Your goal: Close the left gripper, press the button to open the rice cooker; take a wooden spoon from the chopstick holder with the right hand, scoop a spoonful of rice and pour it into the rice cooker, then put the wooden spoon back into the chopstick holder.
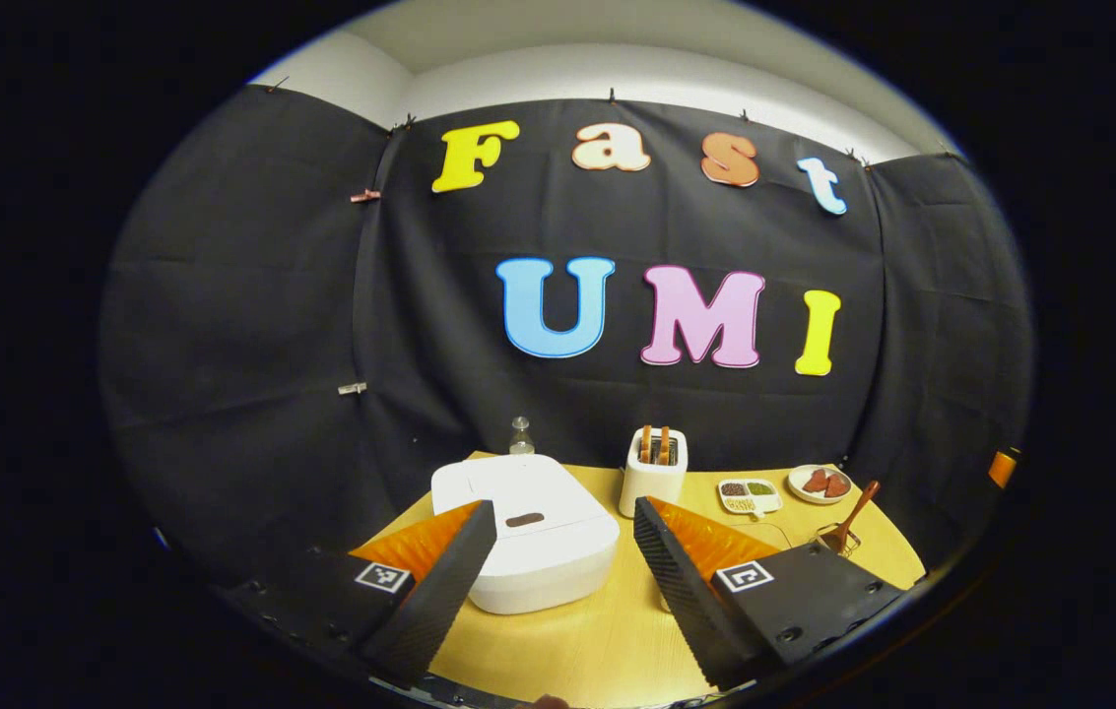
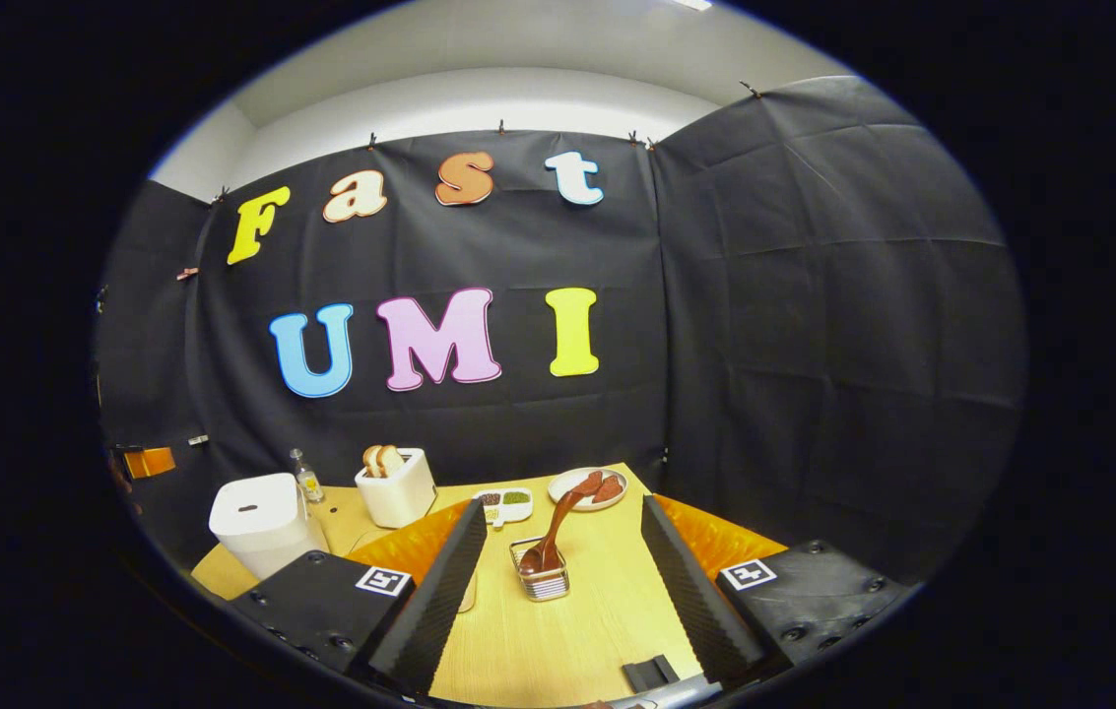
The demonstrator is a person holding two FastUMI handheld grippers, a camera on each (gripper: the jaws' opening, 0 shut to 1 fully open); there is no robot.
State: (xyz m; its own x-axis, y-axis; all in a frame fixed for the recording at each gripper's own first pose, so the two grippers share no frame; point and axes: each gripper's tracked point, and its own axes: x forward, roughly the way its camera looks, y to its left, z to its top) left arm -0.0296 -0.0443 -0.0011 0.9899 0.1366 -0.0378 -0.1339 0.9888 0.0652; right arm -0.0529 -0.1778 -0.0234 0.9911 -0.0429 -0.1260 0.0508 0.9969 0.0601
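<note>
Both hand-held grippers, left and right, stood wide open and empty above the table. The closed rice cooker sat before the left one; the wooden spoon leaned in the chopstick holder.

Left gripper hangs above the table with its two fingers spread wide apart, jaws gaping, nothing between them and nothing touched. It points forward and slightly down, level and steady. Right gripper sits in much the same pose: fingers splayed wide, tips free of contact, aimed forward and a little downward over the tabletop. Both are empty, both held clear of everything below.
</note>
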